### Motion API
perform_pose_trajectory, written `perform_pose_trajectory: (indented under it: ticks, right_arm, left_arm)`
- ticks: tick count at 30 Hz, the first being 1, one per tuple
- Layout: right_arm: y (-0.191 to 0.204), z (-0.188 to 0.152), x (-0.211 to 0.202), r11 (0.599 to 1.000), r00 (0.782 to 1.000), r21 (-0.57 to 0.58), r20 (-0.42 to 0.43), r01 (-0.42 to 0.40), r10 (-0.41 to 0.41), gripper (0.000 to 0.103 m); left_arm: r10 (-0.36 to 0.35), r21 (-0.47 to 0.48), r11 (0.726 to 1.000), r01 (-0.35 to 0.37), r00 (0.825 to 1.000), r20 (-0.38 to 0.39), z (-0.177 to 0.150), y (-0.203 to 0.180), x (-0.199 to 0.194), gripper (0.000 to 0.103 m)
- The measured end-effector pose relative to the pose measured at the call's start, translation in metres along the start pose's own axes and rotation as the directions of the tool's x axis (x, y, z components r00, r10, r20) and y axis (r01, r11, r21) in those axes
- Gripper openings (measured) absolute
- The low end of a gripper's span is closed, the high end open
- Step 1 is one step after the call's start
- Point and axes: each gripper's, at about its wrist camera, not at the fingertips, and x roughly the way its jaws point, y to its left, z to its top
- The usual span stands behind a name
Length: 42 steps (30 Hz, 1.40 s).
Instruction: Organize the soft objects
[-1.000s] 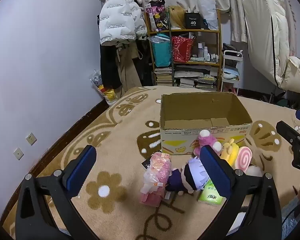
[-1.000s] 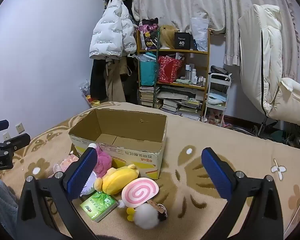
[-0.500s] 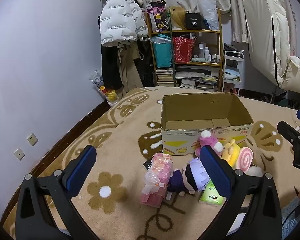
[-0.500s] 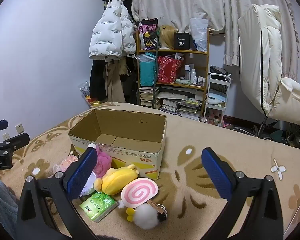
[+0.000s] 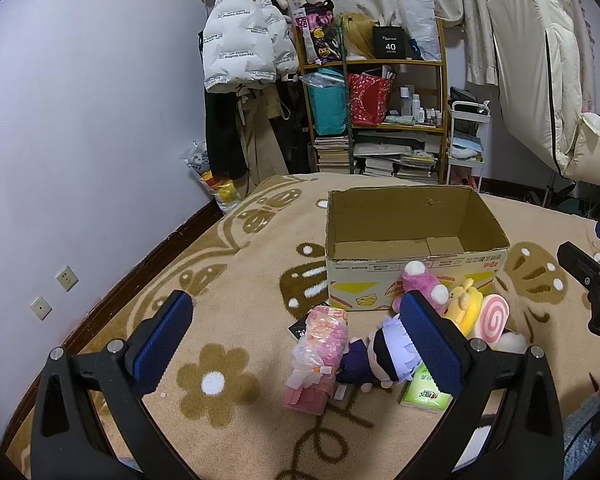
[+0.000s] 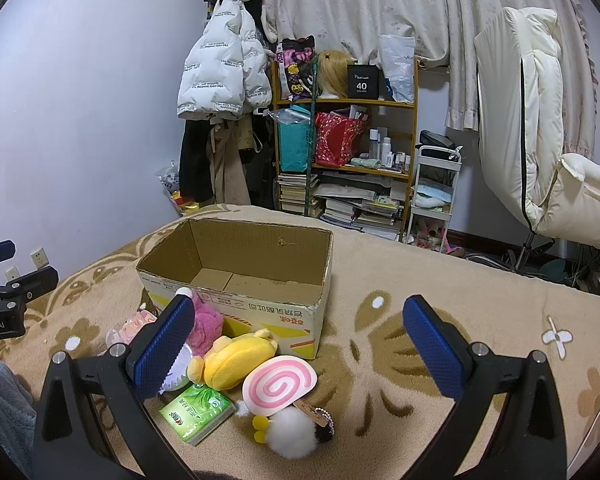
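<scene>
An open, empty cardboard box (image 5: 412, 268) (image 6: 240, 304) stands on the patterned blanket. In front of it lie soft items: a pink wrapped pack (image 5: 320, 356), a purple-and-white doll (image 5: 380, 356), a pink plush (image 5: 422, 282) (image 6: 206, 322), a yellow plush (image 6: 238, 362), a pink swirl plush (image 6: 278, 384), a green tissue pack (image 6: 198, 410) and a white pompom (image 6: 292, 432). My left gripper (image 5: 296, 344) is open and empty, held above the pack and doll. My right gripper (image 6: 300, 354) is open and empty, above the yellow and swirl plushes.
A cluttered shelf (image 6: 344, 152) with books and bags stands behind the bed, a white jacket (image 6: 220, 68) hangs at its left, and a cream chair (image 6: 540, 140) is at the right. The wall (image 5: 80, 140) runs along the bed's left edge.
Both views have shifted only slightly; the left gripper has drifted a little. The grippers stay open and the objects have not moved.
</scene>
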Motion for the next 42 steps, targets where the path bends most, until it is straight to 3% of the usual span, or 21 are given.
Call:
perform_pose_trajectory:
  ticks: [42]
  right_arm:
    - [0.0001,-0.0002,-0.0002,1.0,1.0,-0.002,0.001,-0.006,0.006,0.103]
  left_arm:
    - [0.004,0.004,1.0,-0.004,1.0,-0.003,0.0004,0.0035,-0.0011,0.102]
